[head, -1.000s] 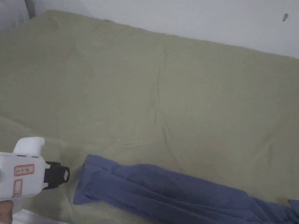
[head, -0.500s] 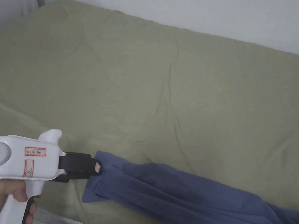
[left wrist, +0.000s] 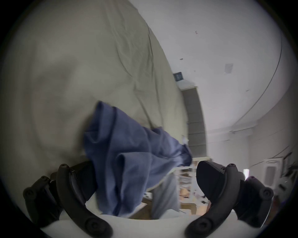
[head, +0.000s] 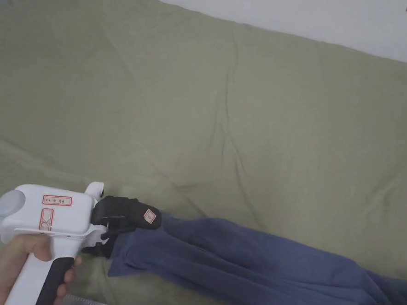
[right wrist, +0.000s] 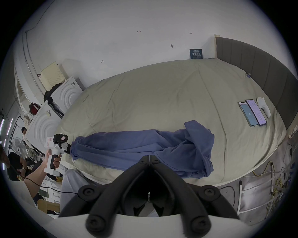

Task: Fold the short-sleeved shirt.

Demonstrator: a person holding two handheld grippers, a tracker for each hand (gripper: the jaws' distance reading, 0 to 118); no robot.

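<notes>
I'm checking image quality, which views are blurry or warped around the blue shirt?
Head view: soft, dim, the blue shirt undistorted. Left gripper view: fisheye, motion-smeared bedsheet, open left tool. Right gripper view: fisheye but sharp, dark corners, closed right tool.

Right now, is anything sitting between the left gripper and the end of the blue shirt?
Nothing visible. The left gripper is already at the blue shirt, its jaws apart with the shirt's end lying between them. The bedsheet beyond looks bare.
</notes>
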